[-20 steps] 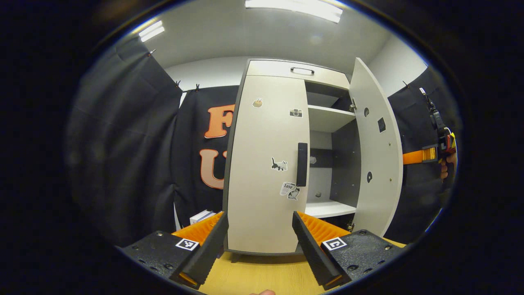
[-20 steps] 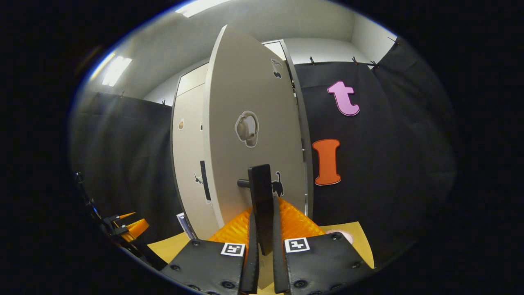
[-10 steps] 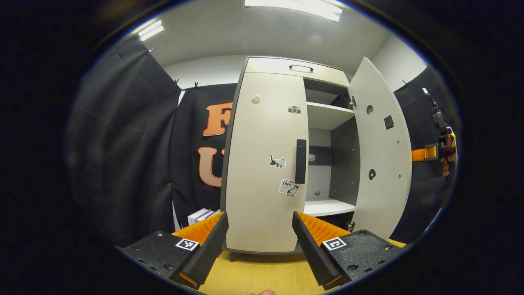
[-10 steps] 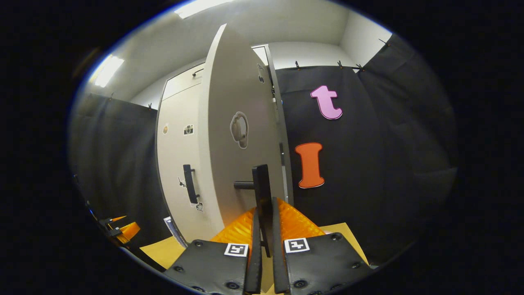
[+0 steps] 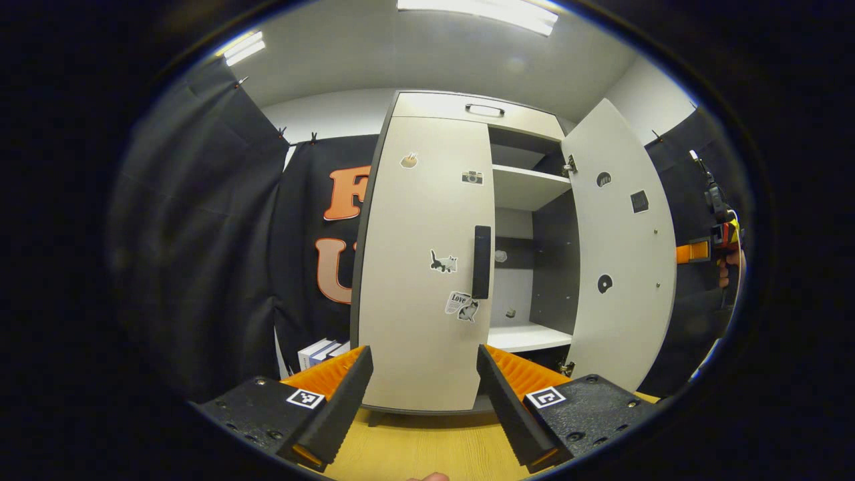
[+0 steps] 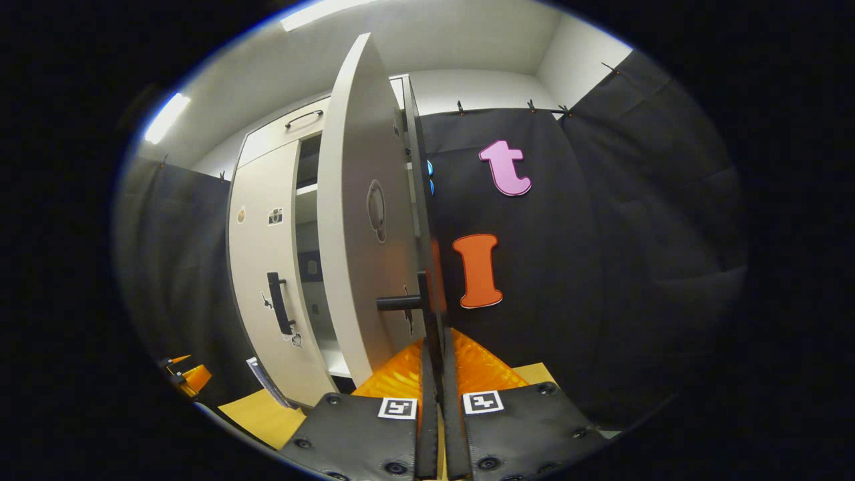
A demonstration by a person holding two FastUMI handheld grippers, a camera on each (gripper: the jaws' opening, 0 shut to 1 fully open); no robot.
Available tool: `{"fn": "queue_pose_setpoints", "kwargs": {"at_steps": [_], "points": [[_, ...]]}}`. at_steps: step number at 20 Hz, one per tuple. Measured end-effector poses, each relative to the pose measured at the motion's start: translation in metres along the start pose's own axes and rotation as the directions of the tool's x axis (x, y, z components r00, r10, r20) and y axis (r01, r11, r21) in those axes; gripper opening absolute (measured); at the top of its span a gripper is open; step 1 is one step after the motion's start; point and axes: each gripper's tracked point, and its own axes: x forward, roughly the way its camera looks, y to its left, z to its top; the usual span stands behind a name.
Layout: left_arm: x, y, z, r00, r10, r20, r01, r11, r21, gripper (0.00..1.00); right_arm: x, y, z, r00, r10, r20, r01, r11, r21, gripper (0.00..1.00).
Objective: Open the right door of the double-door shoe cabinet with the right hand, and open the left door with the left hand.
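Your right gripper (image 6: pixel 434 401) is clamped on the right door handle (image 6: pixel 427 314); your left gripper (image 5: pixel 422 394), fingers spread and empty, faces the upright left door handle (image 5: pixel 481 261), up and slightly right.

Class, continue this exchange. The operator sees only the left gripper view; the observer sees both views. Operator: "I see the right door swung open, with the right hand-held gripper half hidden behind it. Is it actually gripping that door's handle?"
Observer: Yes. In the right gripper view, the right hand-held gripper has both fingers pressed on the right door's handle.
Operator: How does that handle sit on the door?
Observer: It stands off the right door's outer face on a short post; the fingers hold the bar, clear of the face.
Operator: Anything else on that outer face?
Observer: A round sticker, above the handle.
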Motion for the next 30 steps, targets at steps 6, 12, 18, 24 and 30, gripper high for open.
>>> {"fn": "queue_pose_setpoints", "kwargs": {"at_steps": [6, 12, 18, 24, 30], "points": [[0.025, -0.009, 0.020, 1.000, -0.002, 0.017, 0.002, 0.999, 0.047, 0.94, -0.023, -0.001, -0.005, 1.000, -0.002, -0.009, 0.002, 1.000, 0.004, 0.12], [0.080, -0.041, 0.053, 0.994, -0.059, 0.094, 0.054, 0.997, 0.059, 0.92, -0.077, 0.014, -0.005, 0.996, -0.046, 0.075, 0.052, 0.995, -0.086, 0.12], [0.149, -0.079, 0.054, 0.990, -0.115, 0.078, 0.115, 0.993, 0.005, 0.94, -0.133, 0.030, -0.029, 0.991, -0.088, 0.097, 0.101, 0.985, -0.137, 0.40], [0.221, -0.089, 0.058, 0.991, -0.125, 0.039, 0.125, 0.992, 0.001, 0.94, -0.172, 0.000, -0.066, 0.978, -0.204, 0.037, 0.207, 0.971, -0.116, 0.98], [0.260, -0.086, 0.039, 0.999, -0.047, -0.006, 0.047, 0.998, 0.048, 0.94, -0.185, -0.034, -0.074, 0.953, -0.301, 0.016, 0.301, 0.953, 0.005, 0.99]]}}
